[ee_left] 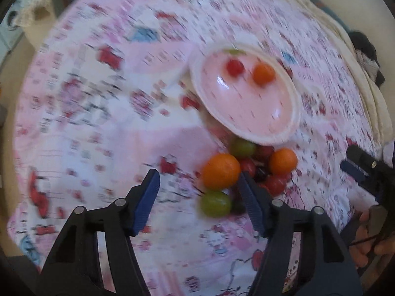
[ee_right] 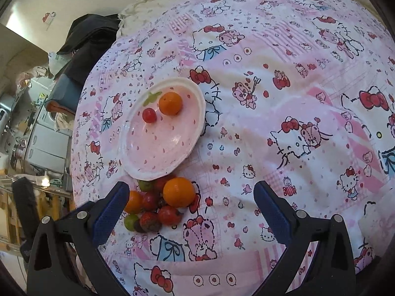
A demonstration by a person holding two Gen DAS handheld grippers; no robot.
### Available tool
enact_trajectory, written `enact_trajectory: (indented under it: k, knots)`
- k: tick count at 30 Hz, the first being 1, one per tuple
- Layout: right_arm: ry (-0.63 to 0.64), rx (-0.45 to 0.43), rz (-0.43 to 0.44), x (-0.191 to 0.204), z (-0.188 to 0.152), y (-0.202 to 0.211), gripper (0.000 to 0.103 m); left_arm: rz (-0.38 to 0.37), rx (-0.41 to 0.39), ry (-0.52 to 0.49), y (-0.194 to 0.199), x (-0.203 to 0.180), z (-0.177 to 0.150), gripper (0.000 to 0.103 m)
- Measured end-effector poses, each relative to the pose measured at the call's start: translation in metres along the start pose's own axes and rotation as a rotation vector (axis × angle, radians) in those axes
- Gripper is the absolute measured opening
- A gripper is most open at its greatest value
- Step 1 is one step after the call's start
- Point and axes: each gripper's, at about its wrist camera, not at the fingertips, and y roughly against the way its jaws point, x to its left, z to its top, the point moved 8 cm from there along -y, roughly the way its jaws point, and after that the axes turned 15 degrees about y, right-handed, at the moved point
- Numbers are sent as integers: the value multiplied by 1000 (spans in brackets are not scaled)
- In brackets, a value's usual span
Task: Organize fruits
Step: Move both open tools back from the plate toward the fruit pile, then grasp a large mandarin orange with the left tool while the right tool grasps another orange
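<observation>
A pink strawberry-shaped plate (ee_right: 158,153) (ee_left: 249,113) lies on the bed. It holds an orange (ee_right: 170,103) (ee_left: 264,74) and a red cherry tomato (ee_right: 149,115) (ee_left: 235,67). Just below the plate is a pile of fruit: a large orange (ee_right: 179,192) (ee_left: 221,171), a small orange (ee_right: 133,201) (ee_left: 283,160), green grapes (ee_left: 216,203), red tomatoes (ee_right: 169,215) and a strawberry (ee_right: 149,221). My left gripper (ee_left: 198,185) is open and empty, its right finger touching the pile. My right gripper (ee_right: 191,197) is open and empty above the pile's right side. It also shows in the left wrist view (ee_left: 358,167).
A pink and white Hello Kitty bedspread (ee_right: 284,123) covers the bed. Dark clothing (ee_right: 88,39) lies at the bed's far left edge. Shelves and appliances (ee_right: 37,133) stand beyond the left edge. The left wrist view is motion-blurred.
</observation>
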Motion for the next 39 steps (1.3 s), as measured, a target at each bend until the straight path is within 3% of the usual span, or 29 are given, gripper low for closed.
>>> enact_trajectory:
  k: [2,8,10,12,25,26,28,31,39]
  knots:
    - [0,8,7,1,0,-3,103,4,33,-20,-12,-7,-4,51]
    - [10,21,5,2,1,-7,103,54,79,-98,-40,-16,-12,49]
    - [16,22,5,3,1,-7,103,43,83,-102,-41,-18,-13,47]
    - [19,24,10,3,2,-7,103,17,96,-100,-44,-20,-13,38]
    - [22,80,47,8,-4,-17,101,-9,28,-110,-17,-18,-5,34]
    - [19,93,55,8,-5,-20,98,-9,21,-100,-14,-16,-3,33]
    - [11,128,76,9,-6,-29,80,1,0,-76,-5,-9,-1,33]
    - [9,180,98,10,-8,-47,64,20,-24,-43,5,2,3,34]
    - [104,293,58,27,-21,-88,59,22,-63,-21,17,8,11,34]
